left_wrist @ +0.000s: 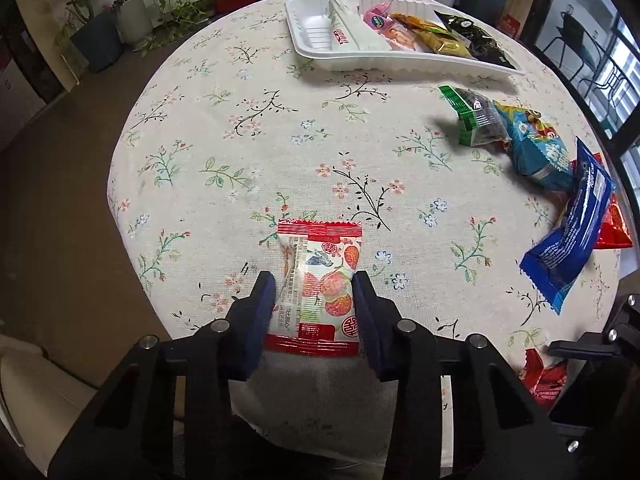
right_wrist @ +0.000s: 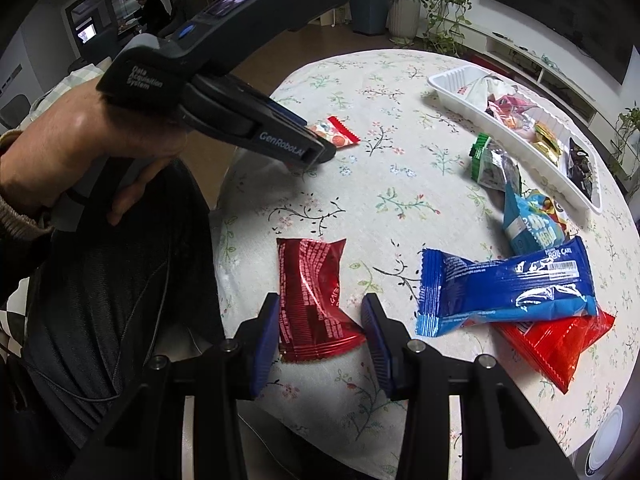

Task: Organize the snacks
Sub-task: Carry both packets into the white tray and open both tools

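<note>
Tablecloth (left_wrist: 280,128) with floral print, filling both views. White tray (left_wrist: 308,32) at upper centre-right of left wrist view, packets inside. Loose snacks in a heap at right edge. Left gripper (left_wrist: 315,292) at lower centre, narrowed onto strawberry-print packet (left_wrist: 320,276), blue pads touching both sides. Right gripper (right_wrist: 320,316) at lower centre of right wrist view, half spread, dark red packet (right_wrist: 312,300) between pads; contact unclear.
</note>
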`<state>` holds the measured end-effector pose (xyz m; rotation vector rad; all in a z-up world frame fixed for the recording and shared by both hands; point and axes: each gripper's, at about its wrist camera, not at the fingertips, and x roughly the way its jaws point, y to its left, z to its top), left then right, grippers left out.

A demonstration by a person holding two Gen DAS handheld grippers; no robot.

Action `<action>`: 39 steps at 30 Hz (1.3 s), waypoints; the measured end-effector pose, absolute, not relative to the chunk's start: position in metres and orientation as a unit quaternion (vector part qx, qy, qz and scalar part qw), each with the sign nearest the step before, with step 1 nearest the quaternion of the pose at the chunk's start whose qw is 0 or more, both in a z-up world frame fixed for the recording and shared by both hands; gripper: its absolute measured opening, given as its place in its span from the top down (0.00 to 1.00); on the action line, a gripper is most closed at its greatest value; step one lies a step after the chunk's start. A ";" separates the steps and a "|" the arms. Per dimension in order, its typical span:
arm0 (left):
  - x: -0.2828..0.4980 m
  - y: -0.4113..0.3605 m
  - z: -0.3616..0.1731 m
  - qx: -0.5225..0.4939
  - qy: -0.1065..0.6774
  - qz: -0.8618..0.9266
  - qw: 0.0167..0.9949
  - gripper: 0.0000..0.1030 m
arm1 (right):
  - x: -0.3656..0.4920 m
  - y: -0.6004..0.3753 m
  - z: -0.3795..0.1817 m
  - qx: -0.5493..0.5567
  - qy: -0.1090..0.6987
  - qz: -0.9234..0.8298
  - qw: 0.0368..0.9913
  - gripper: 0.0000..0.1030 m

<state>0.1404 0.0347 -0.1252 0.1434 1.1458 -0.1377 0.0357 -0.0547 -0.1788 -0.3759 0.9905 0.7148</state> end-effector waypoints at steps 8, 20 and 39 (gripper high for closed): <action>0.133 0.038 -0.121 0.054 0.535 -0.089 0.838 0.66 | 0.038 -0.065 -0.173 -0.144 0.459 0.327 0.813 0.57; 0.155 0.023 -0.072 -0.010 0.495 -0.153 0.855 0.66 | 0.061 -0.120 -0.128 -0.067 0.431 0.284 0.854 0.57; 0.350 -0.017 -0.008 0.002 0.433 -0.175 0.884 0.65 | 0.263 -0.158 -0.043 -0.034 0.384 0.167 0.907 0.57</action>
